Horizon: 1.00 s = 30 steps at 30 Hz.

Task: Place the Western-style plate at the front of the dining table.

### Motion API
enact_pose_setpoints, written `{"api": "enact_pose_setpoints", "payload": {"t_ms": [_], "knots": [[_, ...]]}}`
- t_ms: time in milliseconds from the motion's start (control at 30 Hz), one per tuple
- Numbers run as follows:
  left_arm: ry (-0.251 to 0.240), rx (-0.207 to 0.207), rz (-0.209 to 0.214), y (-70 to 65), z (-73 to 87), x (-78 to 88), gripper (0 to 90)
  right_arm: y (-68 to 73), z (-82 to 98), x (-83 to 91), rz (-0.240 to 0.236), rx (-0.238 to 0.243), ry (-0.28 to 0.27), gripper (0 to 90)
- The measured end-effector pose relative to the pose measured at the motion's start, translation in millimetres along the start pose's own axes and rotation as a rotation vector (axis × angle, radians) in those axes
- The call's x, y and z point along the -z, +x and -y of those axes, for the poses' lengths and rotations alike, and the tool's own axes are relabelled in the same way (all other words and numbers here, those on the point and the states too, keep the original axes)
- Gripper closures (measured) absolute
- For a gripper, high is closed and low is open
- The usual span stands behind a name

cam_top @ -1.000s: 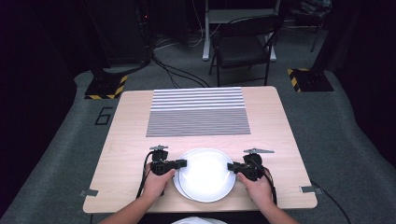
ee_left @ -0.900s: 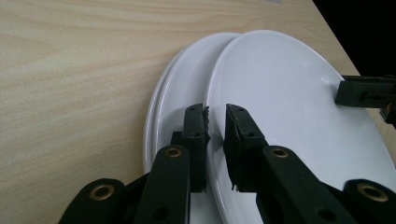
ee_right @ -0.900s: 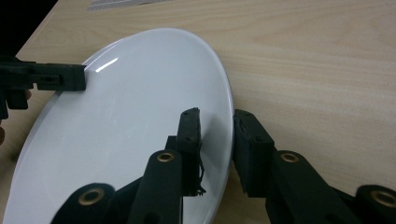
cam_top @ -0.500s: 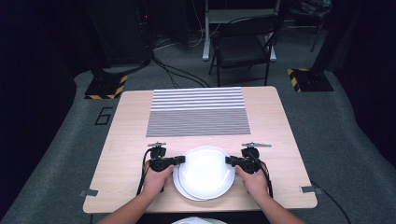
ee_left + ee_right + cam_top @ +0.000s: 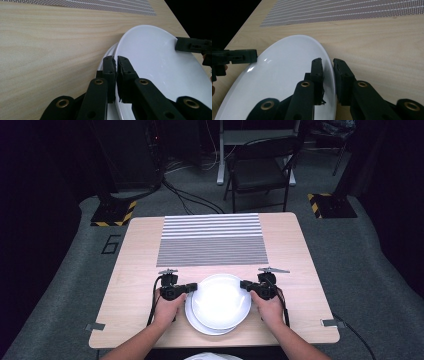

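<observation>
Two white plates lie stacked near the table's front edge. The top plate (image 5: pixel 220 301) sits a little to the far right of the lower plate (image 5: pixel 194 319), whose rim peeks out at the near left. My left gripper (image 5: pixel 193 288) is shut on the top plate's left rim (image 5: pixel 130 45), its jaws having just closed there. My right gripper (image 5: pixel 244 284) is shut on the right rim (image 5: pixel 329 60), its jaws also just closed. Beneath my left gripper (image 5: pixel 116 65) the lower plate's edge (image 5: pixel 109 53) shows. Across the plate from my right gripper (image 5: pixel 327 65) is the left gripper (image 5: pixel 242 56).
A striped grey and white mat (image 5: pixel 212 239) covers the far middle of the wooden table (image 5: pixel 135 265). Beyond the table stand a folding chair (image 5: pixel 260 170) and stand bases on the grey floor. Bare wood lies on both sides of the plates.
Both grippers have closed in on the top plate's rims, the right one moving left. The top plate now sits offset from the lower one, which shows at the near left.
</observation>
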<state>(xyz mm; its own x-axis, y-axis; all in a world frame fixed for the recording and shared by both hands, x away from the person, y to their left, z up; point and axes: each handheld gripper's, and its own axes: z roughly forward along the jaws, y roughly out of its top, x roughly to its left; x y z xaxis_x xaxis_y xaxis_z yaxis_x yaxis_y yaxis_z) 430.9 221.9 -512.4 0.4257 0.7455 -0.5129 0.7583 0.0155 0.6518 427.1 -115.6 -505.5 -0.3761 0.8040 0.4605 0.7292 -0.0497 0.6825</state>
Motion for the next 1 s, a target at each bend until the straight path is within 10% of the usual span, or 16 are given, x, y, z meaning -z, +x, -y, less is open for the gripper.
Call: {"api": "enact_pose_setpoints", "payload": {"t_ms": [667,1000], "knots": [[0.006,-0.018,0.017,7.9,-12.2,-9.9,77.2,7.9,-33.1,-38.9,-0.041,0.047,-0.007,84.1],[0.008,-0.054,-0.007,4.5,-13.9,-9.3,77.9,6.1,-30.8,-23.1,-0.009,0.036,0.009,64.9]]}}
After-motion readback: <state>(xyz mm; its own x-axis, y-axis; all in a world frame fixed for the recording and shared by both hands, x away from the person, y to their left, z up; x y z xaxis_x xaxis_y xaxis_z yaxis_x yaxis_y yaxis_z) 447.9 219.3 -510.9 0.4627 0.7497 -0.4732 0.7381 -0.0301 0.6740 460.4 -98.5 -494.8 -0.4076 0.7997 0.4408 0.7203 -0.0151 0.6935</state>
